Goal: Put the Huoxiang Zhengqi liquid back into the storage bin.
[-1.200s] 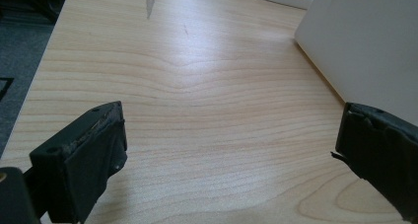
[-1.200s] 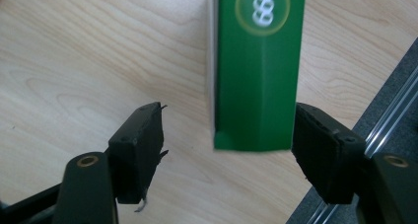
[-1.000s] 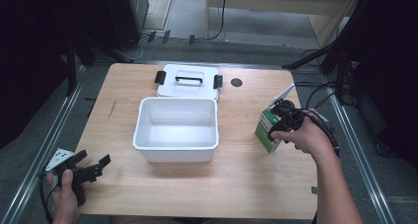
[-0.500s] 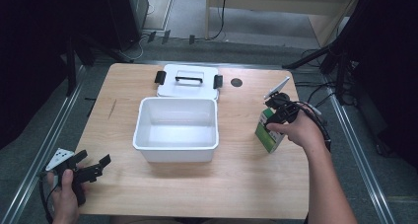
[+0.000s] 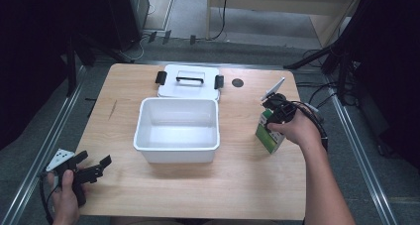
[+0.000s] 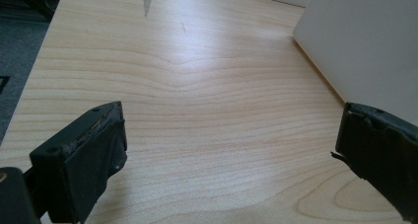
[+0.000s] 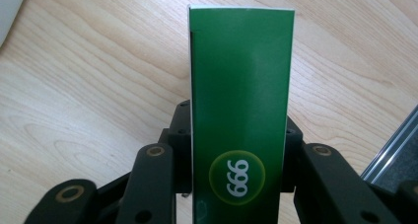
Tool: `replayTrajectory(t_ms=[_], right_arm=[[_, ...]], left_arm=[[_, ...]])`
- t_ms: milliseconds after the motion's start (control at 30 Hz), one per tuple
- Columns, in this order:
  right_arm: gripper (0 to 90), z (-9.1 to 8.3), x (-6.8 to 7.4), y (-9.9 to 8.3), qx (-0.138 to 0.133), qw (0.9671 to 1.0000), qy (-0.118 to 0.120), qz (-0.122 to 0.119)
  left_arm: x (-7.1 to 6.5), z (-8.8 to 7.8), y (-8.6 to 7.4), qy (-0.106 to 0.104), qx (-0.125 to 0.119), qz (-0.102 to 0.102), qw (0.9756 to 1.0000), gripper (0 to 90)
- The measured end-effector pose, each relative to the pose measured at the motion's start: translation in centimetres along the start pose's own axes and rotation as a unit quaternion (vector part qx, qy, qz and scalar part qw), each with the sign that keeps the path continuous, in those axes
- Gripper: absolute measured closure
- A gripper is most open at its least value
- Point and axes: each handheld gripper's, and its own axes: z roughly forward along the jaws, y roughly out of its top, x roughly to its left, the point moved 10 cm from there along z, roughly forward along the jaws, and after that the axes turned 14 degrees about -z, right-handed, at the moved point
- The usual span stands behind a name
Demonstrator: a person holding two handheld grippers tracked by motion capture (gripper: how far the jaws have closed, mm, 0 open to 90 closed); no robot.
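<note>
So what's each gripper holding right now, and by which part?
The right gripper is shut on the green box, jaws pressing its two long sides near one end. The left gripper is open over the table, holding nothing.

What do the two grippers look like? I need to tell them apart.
Both grippers are black with two jaws. The left gripper carries a grey three-cornered plate and trails a dark cable; its pads look worn. The right gripper shows brass-coloured rivets and black cables. Forearms are bare.

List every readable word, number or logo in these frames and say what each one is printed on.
"999", seen upside down as "666" in the right gripper view: white digits in a yellow-ringed circle on the green box clamped in the right gripper.
Print on the box's side in the high view: too small to read.
White bin and white lid: no text.
</note>
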Motion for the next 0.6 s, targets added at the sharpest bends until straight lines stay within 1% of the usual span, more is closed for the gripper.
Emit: replayTrajectory(t_ms=[67, 100, 133, 167, 200, 233, 333, 400, 433, 467, 533, 567, 600], right_arm=[[65.0, 0.0, 0.1, 0.0, -0.002, 0.9999, 0.004, -0.01], [65.0, -0.1, 0.3, 0.0, 0.0, 0.9999, 0.007, -0.011], [65.0, -0.1, 0.4, 0.0, -0.001, 0.9998, 0.009, -0.019], [65.0, -0.1, 0.4, 0.0, -0.001, 0.9998, 0.009, -0.019], [65.0, -0.3, 0.6, 0.1, -0.004, 0.9993, 0.008, -0.037], [65.0, -0.4, 0.8, 0.2, -0.004, 0.999, 0.007, -0.044], [65.2, -0.9, 1.0, 0.4, -0.013, 0.9965, 0.0, -0.082], [65.4, -1.2, 1.5, 0.5, -0.016, 0.9928, -0.002, -0.118], [65.3, -1.4, 1.7, 0.6, -0.018, 0.9902, -0.001, -0.138], [65.4, -1.7, 1.9, 0.6, -0.021, 0.9881, 0.001, -0.153], [65.3, -2.1, 2.4, 0.9, -0.035, 0.9827, 0.007, -0.182], [65.3, -2.4, 2.6, 1.0, -0.043, 0.9791, 0.009, -0.199], [65.3, -2.4, 2.6, 1.0, -0.043, 0.9791, 0.009, -0.199]], left_arm=[[0.0, 0.0, 0.0, 0.0, 0.0, 0.0, 1.0, 0.0], [0.0, 0.0, 0.0, 0.0, 0.0, 0.0, 1.0, 0.0], [0.0, 0.0, 0.0, 0.0, 0.0, 0.0, 1.0, 0.0], [0.0, 0.0, 0.0, 0.0, 0.0, 0.0, 1.0, 0.0], [0.0, 0.0, 0.0, 0.0, 0.0, 0.0, 1.0, 0.0], [0.0, 0.0, 0.0, 0.0, 0.0, 0.0, 1.0, 0.0], [0.0, 0.0, 0.0, 0.0, 0.0, 0.0, 1.0, 0.0], [0.0, 0.0, 0.0, 0.0, 0.0, -0.001, 1.0, 0.0], [0.0, 0.0, 0.0, 0.0, 0.0, 0.0, 1.0, 0.0], [0.0, 0.0, 0.0, 0.0, 0.0, 0.0, 1.0, 0.0], [0.0, 0.0, 0.0, 0.001, 0.0, -0.001, 1.0, 0.0], [0.0, 0.0, 0.0, 0.001, 0.0, 0.0, 1.0, 0.0], [0.0, 0.0, 0.0, 0.001, 0.0, 0.0, 1.0, 0.0]])
